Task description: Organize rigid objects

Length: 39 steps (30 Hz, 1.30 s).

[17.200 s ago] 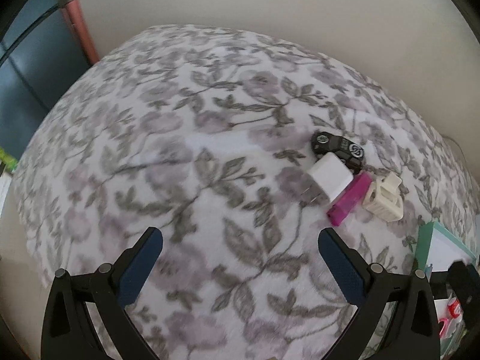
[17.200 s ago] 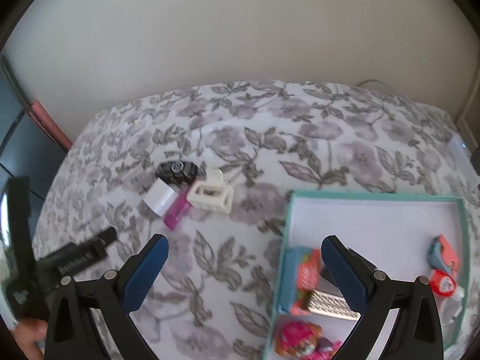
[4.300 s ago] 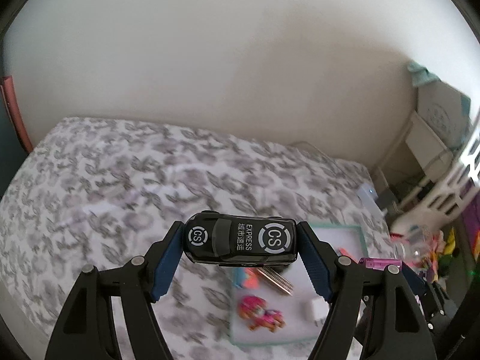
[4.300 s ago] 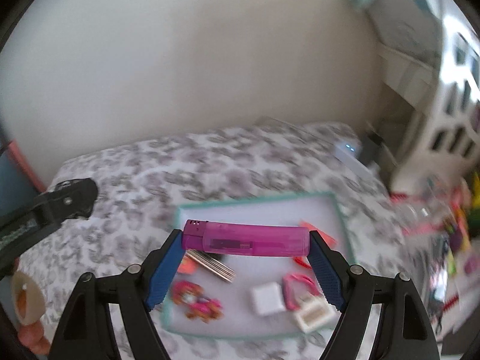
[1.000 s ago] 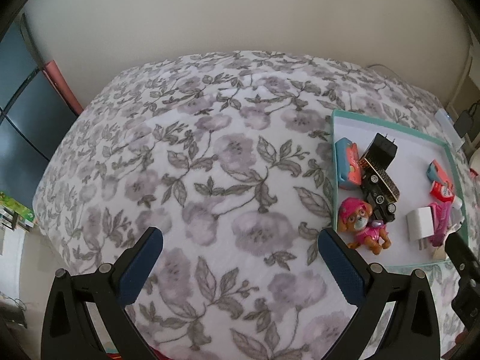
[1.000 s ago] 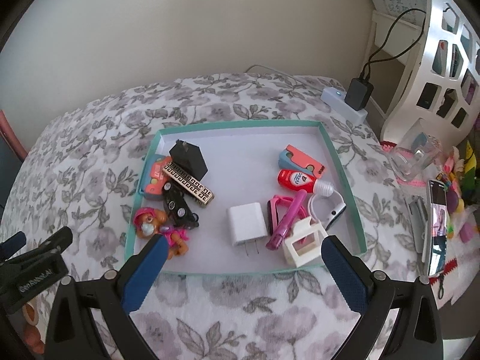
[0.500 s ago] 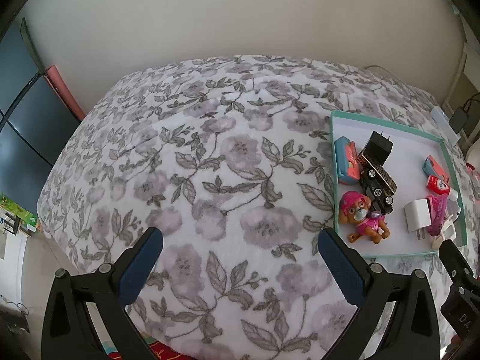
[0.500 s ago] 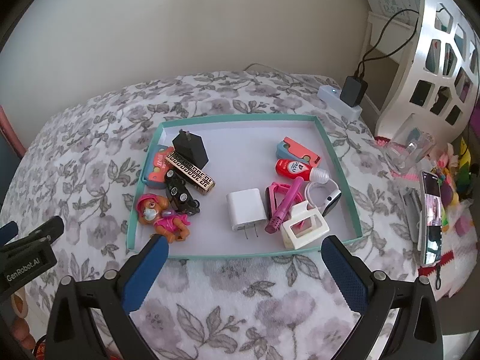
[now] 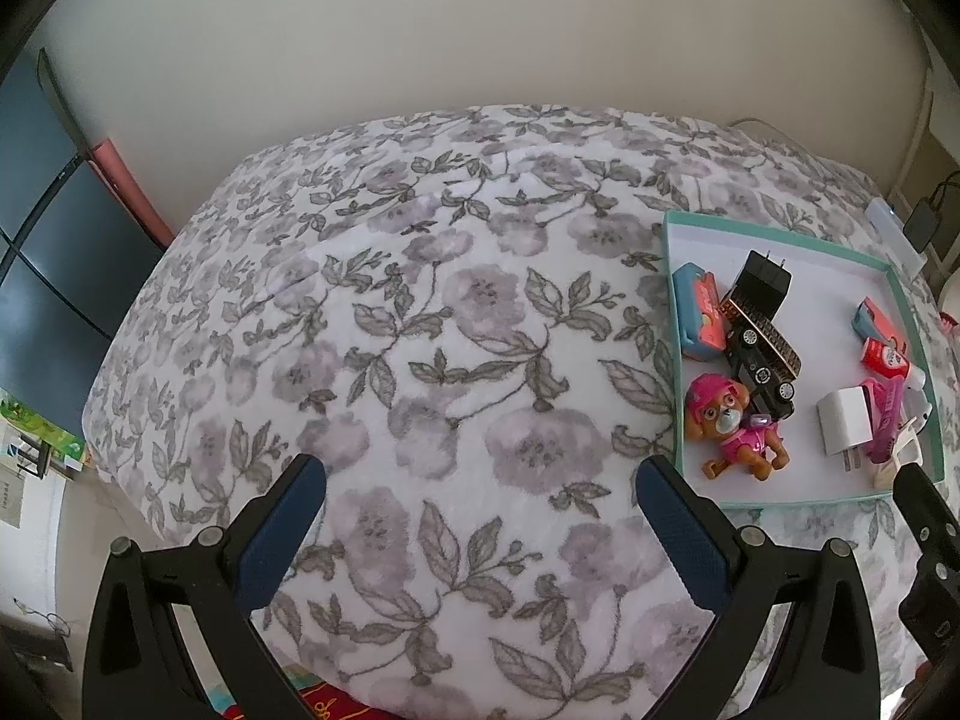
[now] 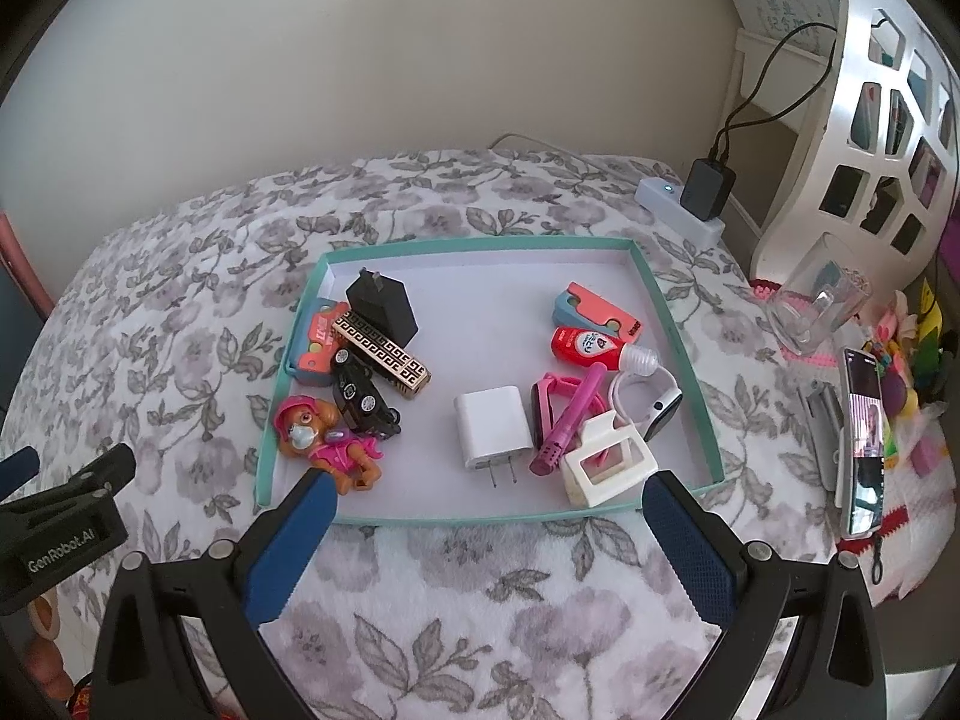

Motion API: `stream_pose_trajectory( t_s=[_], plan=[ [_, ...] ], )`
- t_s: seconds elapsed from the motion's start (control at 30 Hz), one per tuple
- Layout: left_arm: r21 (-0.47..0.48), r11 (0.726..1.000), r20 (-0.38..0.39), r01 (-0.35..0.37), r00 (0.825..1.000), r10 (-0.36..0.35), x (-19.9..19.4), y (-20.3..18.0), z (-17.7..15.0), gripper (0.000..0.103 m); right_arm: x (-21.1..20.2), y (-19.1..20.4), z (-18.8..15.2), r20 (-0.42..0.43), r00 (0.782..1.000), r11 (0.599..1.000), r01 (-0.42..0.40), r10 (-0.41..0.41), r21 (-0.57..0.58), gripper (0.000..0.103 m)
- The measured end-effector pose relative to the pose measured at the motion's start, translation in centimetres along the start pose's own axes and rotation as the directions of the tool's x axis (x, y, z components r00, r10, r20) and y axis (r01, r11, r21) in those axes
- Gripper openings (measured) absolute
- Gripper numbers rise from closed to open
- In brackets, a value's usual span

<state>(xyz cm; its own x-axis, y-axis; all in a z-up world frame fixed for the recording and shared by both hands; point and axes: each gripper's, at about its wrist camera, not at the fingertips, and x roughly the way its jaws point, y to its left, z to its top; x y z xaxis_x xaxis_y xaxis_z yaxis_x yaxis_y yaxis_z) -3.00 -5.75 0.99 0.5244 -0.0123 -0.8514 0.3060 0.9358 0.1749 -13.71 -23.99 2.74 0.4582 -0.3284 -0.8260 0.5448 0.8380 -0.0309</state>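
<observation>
A teal-rimmed white tray (image 10: 672, 324) (image 9: 675, 360) lies on the floral blanket. It holds a black toy car (image 10: 357, 390) (image 9: 759, 369), a white charger (image 10: 489, 426) (image 9: 843, 429), a purple lighter (image 10: 570, 417), a cream hair clip (image 10: 606, 465), a black charger (image 10: 384, 303), a pink pup figure (image 10: 318, 429) (image 9: 729, 426) and more. My right gripper (image 10: 483, 489) is open and empty, just short of the tray's near rim. My left gripper (image 9: 480, 474) hangs open and empty over bare blanket, left of the tray.
The floral blanket (image 9: 420, 330) covers the whole surface. A white power strip with a black adapter (image 10: 702, 189) sits beyond the tray. To the right are a glass cup (image 10: 819, 306), a phone (image 10: 864, 438) and small toys. A white shelf unit (image 10: 870, 120) stands at far right.
Both grippers have drawn back and up from the tray a little over the last second. Long before, they held the toy car and the lighter, which now lie in the tray.
</observation>
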Motion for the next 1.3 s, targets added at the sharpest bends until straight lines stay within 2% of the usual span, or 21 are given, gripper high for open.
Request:
stream_pose_trajectory(
  t_s=[1.3],
  plan=[
    [0.017, 1.0, 0.001, -0.017, 1.0, 0.017, 0.09, -0.29, 0.05, 0.103, -0.01, 0.15, 0.07, 0.003, 1.0, 1.0, -0.003, 0.003, -0.002, 0.103]
  ],
)
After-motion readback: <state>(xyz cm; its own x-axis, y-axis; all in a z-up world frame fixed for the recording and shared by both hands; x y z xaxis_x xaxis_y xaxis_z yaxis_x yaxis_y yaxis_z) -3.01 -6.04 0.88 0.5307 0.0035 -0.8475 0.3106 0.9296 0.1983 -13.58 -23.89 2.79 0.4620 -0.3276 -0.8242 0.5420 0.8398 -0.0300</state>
